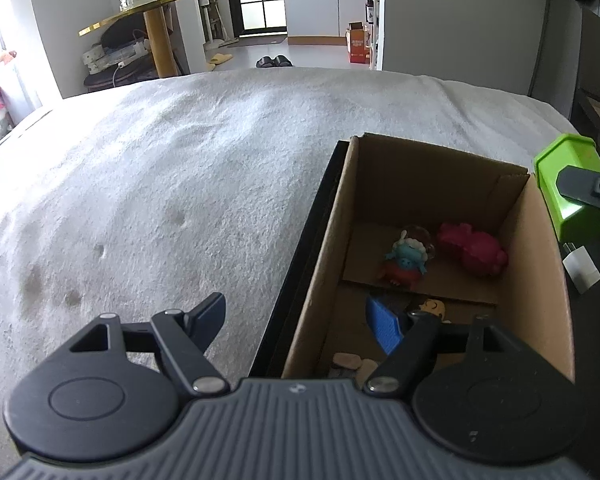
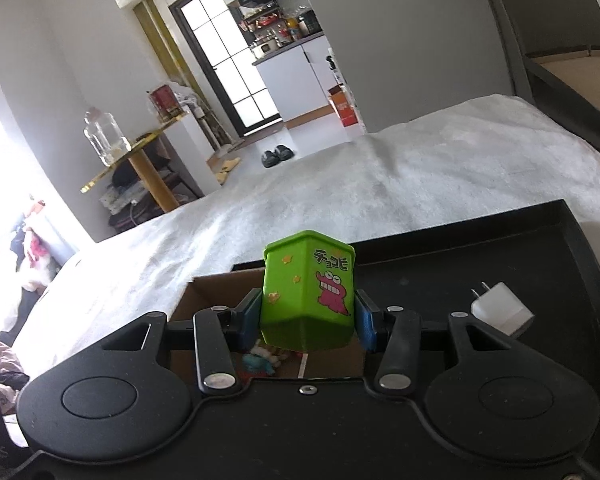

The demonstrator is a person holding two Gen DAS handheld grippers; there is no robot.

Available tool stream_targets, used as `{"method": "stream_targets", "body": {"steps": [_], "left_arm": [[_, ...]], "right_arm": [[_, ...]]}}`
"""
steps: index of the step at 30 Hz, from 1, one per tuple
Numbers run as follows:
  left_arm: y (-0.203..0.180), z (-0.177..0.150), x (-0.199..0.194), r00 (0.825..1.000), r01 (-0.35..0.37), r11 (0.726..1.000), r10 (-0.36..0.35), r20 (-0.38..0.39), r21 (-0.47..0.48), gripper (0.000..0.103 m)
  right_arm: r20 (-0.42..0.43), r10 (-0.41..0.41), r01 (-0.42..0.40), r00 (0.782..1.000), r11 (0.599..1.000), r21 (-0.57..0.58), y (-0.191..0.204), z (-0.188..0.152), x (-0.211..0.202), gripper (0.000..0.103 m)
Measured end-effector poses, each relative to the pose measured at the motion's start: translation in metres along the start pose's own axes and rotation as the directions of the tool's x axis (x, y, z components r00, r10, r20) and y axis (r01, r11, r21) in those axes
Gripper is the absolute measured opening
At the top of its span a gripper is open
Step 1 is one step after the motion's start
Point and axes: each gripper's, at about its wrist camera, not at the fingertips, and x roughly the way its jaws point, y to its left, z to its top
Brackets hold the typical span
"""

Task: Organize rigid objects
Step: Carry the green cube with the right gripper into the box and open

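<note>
A: Nearest in the left wrist view, the left gripper (image 1: 300, 320) has its blue-padded jaws spread wide with nothing between them. One finger sits over the white fuzzy cloth (image 1: 180, 180), the other over the open brown cardboard box (image 1: 540, 280).

B: And inside the box?

A: A few flat pebble-like pieces near the front, too dim to tell more. Then a small yellow-headed figure (image 1: 434, 307), partly hidden by the right finger. Farther in lie a blue-and-red cartoon figurine (image 1: 406, 260) and, just right of it, a pink moulded toy (image 1: 474, 250).

B: Where is the green thing?

A: The right gripper (image 2: 306, 316) has its jaws clamped on the bright green plastic box-shaped container (image 2: 308, 300), held above the cardboard box's right side. Only the right wrist view shows its face: Japanese lettering "チョコビ" over a pink crocodile, with yellow stars. The left view shows just a plain green side.

B: Anything around it?

A: A white plug adapter (image 2: 500, 312) lies right of it on the black tray (image 2: 540, 248), which holds the cardboard box too. Far off are a gold round table bearing a clear glass jar (image 2: 102, 136), and black slippers (image 2: 276, 156) on the floor.
</note>
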Motion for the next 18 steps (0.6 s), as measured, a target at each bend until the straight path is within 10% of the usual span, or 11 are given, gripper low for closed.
{"method": "stream_targets", "body": {"steps": [10,18], "left_arm": [[0.013,-0.004,-0.003,0.999,0.042,0.999,-0.041,0.03,-0.029,0.07],[0.017,-0.005,0.003,0.992,0.124,0.991,-0.123,0.022,-0.056,0.026]], "right_arm": [[-0.067,0.015,-0.019,0.998,0.998,-0.056,0.026,-0.011,0.015,0.047],[-0.111,-0.025,0.006,0.993,0.985,-0.172,0.048,-0.021,0.024,0.047]]}}
